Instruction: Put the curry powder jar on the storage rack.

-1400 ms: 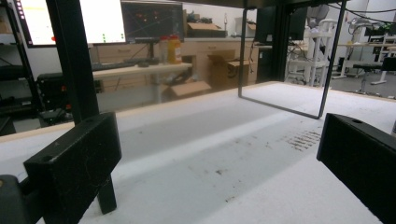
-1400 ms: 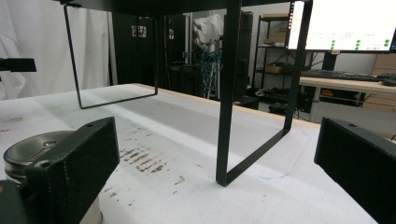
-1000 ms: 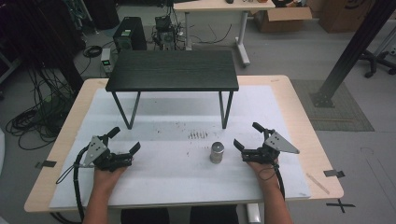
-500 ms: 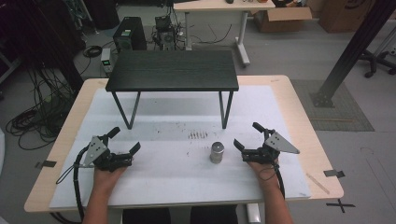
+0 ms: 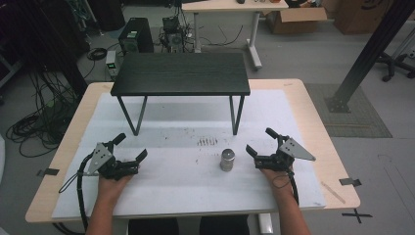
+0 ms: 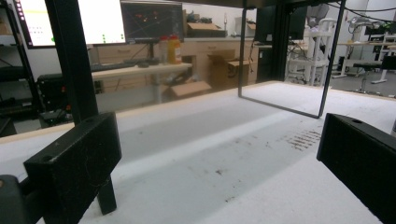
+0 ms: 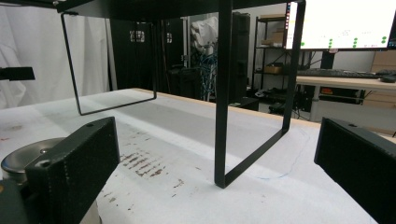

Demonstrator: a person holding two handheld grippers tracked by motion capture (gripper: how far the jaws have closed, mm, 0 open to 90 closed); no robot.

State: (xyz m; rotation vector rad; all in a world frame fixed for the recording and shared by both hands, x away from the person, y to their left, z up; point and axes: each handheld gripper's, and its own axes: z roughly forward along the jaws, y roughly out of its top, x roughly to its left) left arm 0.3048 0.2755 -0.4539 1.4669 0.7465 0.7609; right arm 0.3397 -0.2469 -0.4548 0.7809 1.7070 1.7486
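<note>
Both grippers rest with jaws wide apart, holding nothing: left gripper (image 5: 131, 148), right gripper (image 5: 261, 141). The metal cylinder (image 5: 227, 159) stands just beside the right one, with free mat (image 5: 176, 171) around.

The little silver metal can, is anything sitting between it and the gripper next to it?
No. The small silver metal cylinder stands on the white mat just left of the open right gripper, with bare mat between them.
</note>
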